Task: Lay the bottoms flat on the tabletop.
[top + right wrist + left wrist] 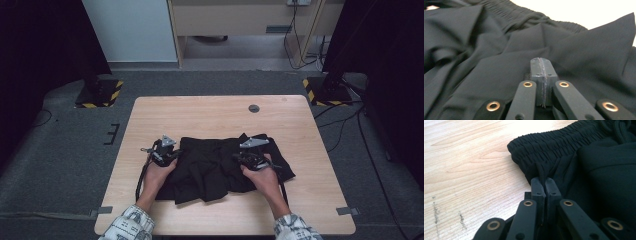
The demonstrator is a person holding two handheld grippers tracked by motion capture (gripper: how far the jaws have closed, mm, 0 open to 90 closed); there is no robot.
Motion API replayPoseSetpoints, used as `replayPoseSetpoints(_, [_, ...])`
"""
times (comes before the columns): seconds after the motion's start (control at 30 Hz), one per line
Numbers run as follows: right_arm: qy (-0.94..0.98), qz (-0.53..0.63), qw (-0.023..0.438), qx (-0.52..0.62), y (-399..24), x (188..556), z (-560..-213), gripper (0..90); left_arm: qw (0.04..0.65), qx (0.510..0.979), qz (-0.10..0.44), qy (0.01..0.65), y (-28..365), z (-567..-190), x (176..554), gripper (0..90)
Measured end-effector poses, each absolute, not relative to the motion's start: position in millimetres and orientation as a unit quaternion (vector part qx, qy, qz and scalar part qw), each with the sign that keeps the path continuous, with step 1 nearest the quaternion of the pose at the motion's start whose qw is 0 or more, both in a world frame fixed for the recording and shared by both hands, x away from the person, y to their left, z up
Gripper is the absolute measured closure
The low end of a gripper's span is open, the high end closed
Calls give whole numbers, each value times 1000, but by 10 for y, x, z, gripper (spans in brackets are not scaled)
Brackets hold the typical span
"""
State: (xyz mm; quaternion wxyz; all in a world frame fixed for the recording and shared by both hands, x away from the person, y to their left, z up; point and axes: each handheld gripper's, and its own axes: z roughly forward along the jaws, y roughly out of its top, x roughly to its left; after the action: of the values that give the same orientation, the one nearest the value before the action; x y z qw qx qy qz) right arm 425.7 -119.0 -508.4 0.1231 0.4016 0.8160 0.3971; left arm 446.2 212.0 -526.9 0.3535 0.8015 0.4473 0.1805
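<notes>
My left tongs (545, 182) pinch a fold of the black shorts (220, 167) just below the waistband (559, 142). My right tongs (541, 65) are closed, empty, over the cloth. The shorts lie crumpled mid-table (210, 112).

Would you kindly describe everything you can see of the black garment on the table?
The black garment lies crumpled in loose folds on the near half of the light wooden table. It looks like thin, matte woven fabric, with a gathered elastic waistband and a dark drawstring cord by it. The left gripper is shut, pinching a small fold just below the waistband at the garment's left edge. The right gripper is shut too, its tips over the right-hand folds; whether it holds cloth is unclear.
</notes>
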Motion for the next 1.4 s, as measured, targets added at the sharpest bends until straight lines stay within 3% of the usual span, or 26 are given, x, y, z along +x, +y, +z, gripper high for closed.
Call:
replayPoseSetpoints(0.23, [823,378,137,401,-1397,4021,-5111,900,350,801,183,451,2103,-5281,4459,861])
replayPoseSetpoints(0.27, [817,387,144,403,-1426,4020,-5097,852,349,801,184,450,2097,-5282,4457,860])
replayPoseSetpoints(0.3, [803,394,160,418,-1431,4065,-5062,614,348,802,185,449,2094,-5284,4454,855])
replayPoseSetpoints(0.33, [803,394,160,418,-1431,4065,-5062,614,347,802,185,449,2093,-5285,4451,855])
replayPoseSetpoints(0.37, [793,391,174,433,-1401,4142,-5038,403,348,802,185,448,2097,-5286,4448,848])
replayPoseSetpoints(0.4, [789,390,185,438,-1382,4196,-5037,328,348,802,185,448,2097,-5286,4448,844])
replayPoseSetpoints(0.43, [789,390,185,438,-1382,4196,-5037,328,350,801,185,449,2098,-5290,4445,844])
replayPoseSetpoints(0.47, [779,388,189,455,-1356,4351,-5062,207,351,800,185,450,2100,-5291,4442,825])
replayPoseSetpoints(0.53, [769,393,193,466,-1345,4444,-5107,163,351,800,186,450,2103,-5294,4437,802])
replayPoseSetpoints(0.63, [774,377,182,474,-1302,4540,-5173,182,350,801,184,449,2105,-5292,4441,812])
replayPoseSetpoints(0.67, [781,360,180,477,-1272,4599,-5244,372,352,801,180,449,2114,-5289,4443,825])
replayPoseSetpoints(0.77, [778,366,188,475,-1284,4581,-5229,689,354,800,178,450,2131,-5290,4452,838])
replayPoseSetpoints(0.8, [778,366,188,475,-1284,4581,-5229,689,354,800,178,450,2131,-5290,4452,850])
replayPoseSetpoints(0.83, [788,367,187,457,-1300,4513,-5207,822,352,802,178,449,2132,-5288,4459,859])
replayPoseSetpoints(1.13, [818,354,187,412,-1420,4010,-5118,841,351,788,192,468,2175,-5279,4479,882])
replayPoseSetpoints(1.4, [830,351,149,408,-1731,3489,-5183,842,349,778,194,484,2283,-5289,4484,881])
